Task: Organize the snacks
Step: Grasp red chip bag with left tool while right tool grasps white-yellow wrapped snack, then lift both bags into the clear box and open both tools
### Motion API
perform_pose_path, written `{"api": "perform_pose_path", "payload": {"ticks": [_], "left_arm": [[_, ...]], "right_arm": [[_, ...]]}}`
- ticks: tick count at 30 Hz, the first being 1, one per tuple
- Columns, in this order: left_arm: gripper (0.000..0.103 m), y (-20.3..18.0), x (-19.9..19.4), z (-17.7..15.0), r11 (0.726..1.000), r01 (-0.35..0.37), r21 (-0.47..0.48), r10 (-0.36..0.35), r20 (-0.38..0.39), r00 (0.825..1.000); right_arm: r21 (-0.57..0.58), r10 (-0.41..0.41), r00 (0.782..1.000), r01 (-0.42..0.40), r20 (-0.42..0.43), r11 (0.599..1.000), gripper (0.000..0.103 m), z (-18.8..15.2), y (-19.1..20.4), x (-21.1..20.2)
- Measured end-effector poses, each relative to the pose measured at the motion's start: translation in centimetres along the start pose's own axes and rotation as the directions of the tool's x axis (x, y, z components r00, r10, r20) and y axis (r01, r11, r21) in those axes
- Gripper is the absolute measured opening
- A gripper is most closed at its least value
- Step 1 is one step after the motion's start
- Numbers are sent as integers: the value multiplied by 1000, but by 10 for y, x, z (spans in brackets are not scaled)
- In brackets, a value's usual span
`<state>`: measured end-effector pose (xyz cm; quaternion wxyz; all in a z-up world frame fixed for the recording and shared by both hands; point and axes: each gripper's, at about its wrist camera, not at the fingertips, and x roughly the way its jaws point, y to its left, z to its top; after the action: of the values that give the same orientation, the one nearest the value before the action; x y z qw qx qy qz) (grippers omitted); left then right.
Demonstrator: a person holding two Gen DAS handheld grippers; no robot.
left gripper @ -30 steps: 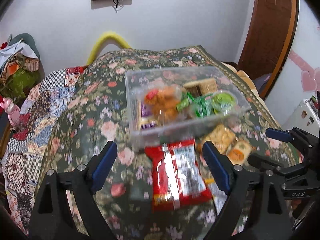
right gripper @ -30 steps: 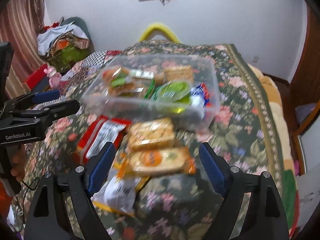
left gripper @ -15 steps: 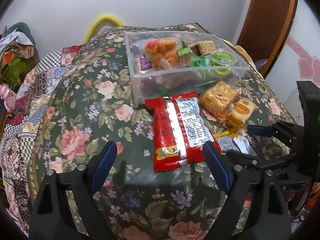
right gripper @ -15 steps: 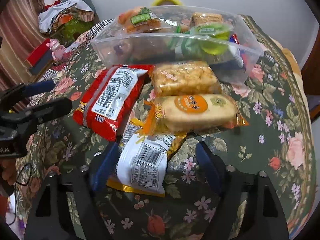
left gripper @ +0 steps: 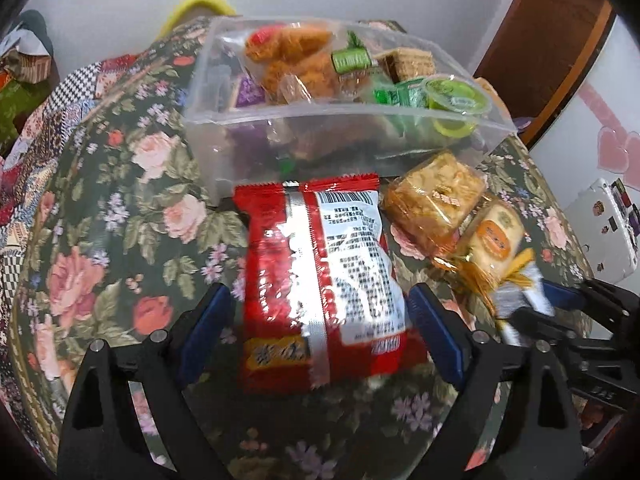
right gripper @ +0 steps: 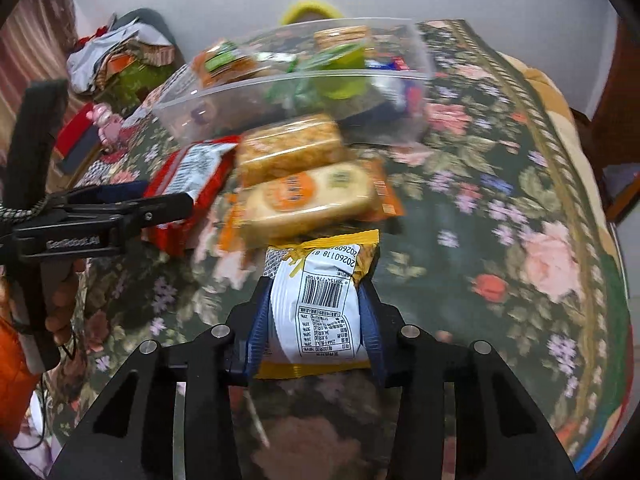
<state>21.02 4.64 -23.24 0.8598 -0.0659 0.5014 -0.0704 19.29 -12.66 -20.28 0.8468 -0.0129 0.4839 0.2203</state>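
Right gripper point(right gripper: 316, 320) jaws, wide 0.5 s ago, now clamp the white-yellow snack packet point(right gripper: 320, 304). Left gripper point(left gripper: 320, 320) jaws stay wide, now straddling the red packet point(left gripper: 320, 280) near the clear bin point(left gripper: 224, 136). Two pastry packs point(right gripper: 296, 176) lie just beyond, on floral bedspread point(right gripper: 500, 200).

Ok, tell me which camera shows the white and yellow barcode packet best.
The right wrist view: the white and yellow packet sits centred and sharp, clamped in the right tool, barcode readable. The left wrist view catches only a blurred sliver of it at the right edge.
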Motion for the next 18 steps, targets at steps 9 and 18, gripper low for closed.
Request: {"api": "perform_pose_path", "payload": {"ticks": [9, 18], "left_arm": [[82, -15, 16, 2, 999, -32, 29, 32, 19, 999], [68, -25, -21, -11, 995, -33, 99, 24, 93, 995]], "right_arm": [[65, -39, 998, 35, 58, 997, 38, 1, -25, -23], [57, -22, 990, 14, 141, 998, 38, 21, -20, -42]]}}
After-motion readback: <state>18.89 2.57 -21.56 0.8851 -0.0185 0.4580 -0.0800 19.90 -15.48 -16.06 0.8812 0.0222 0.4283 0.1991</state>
